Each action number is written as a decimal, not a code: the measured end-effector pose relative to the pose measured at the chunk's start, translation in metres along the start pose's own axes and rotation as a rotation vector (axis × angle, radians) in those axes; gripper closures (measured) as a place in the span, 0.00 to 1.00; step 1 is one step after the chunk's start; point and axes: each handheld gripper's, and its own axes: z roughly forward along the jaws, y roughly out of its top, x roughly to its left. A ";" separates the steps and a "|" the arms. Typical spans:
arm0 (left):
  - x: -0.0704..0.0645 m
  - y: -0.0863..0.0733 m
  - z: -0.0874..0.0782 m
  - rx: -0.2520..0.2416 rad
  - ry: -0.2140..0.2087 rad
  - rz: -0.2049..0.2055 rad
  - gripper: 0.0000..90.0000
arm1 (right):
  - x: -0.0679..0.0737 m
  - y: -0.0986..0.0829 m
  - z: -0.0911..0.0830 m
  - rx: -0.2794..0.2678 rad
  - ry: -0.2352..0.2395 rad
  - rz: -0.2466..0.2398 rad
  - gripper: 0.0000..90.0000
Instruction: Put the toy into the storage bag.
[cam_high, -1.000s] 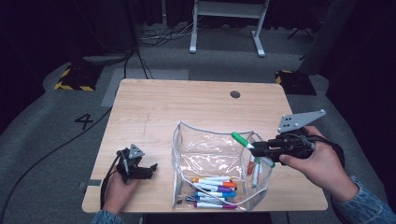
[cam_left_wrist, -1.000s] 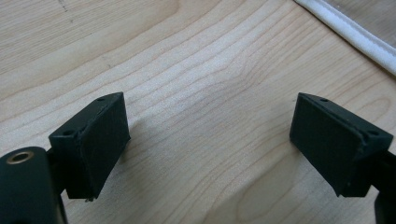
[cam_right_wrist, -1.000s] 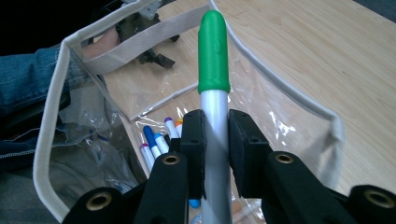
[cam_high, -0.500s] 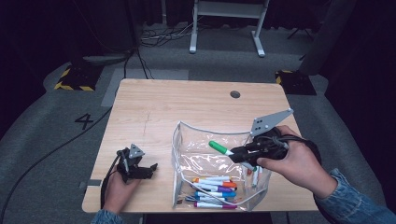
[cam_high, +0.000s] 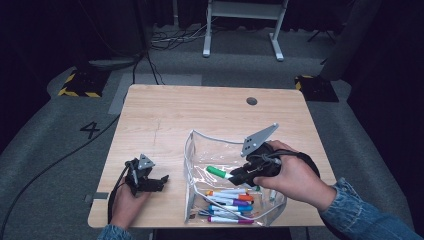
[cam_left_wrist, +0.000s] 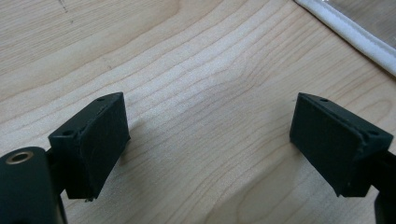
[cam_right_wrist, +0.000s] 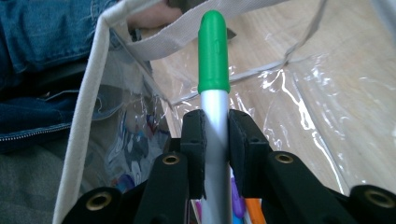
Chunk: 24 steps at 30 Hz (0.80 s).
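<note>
High view: right hand-held gripper (cam_high: 231, 176) low inside the clear pouch (cam_high: 200, 145), jaws clamped on the white barrel of a green-capped marker (cam_high: 216, 172), cap pointing toward the left side of the desk (cam_high: 165, 112). Marker held above the pile of markers (cam_high: 231, 206) lying flat in the near end of the pouch, apart from them. Grey three-cornered plate tilted up over the right hand (cam_high: 295, 177), denim sleeve (cam_high: 365, 215) trailing to the near right corner.

Right gripper view: marker (cam_right_wrist: 214, 70) gripped squarely between the two black jaws, green cap sticking out past them, white fabric rim of the pouch (cam_right_wrist: 88, 116) to the left, clear plastic wall over wood beyond, orange and purple markers (cam_right_wrist: 250, 205) just below the jaws.

Left hand-held gripper (cam_high: 162, 180) resting on the near left part of the desk, just beside the pouch's left edge, jaws spread wide with nothing between them.

Left gripper view: bare wood grain of the desk (cam_left_wrist: 205, 93) between the parted jaws, pouch rim (cam_left_wrist: 345, 30) crossing the top right corner
</note>
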 end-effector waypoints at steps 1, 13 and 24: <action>0.000 0.000 0.000 0.000 0.000 0.000 0.13 | 0.001 0.000 0.004 0.011 0.003 -0.004 0.85; 0.000 0.000 0.000 0.000 0.000 0.000 0.13 | -0.001 0.000 0.045 0.158 0.043 0.001 0.85; 0.000 0.000 0.000 0.001 0.000 0.000 0.13 | -0.004 -0.005 0.077 0.285 0.045 0.003 0.85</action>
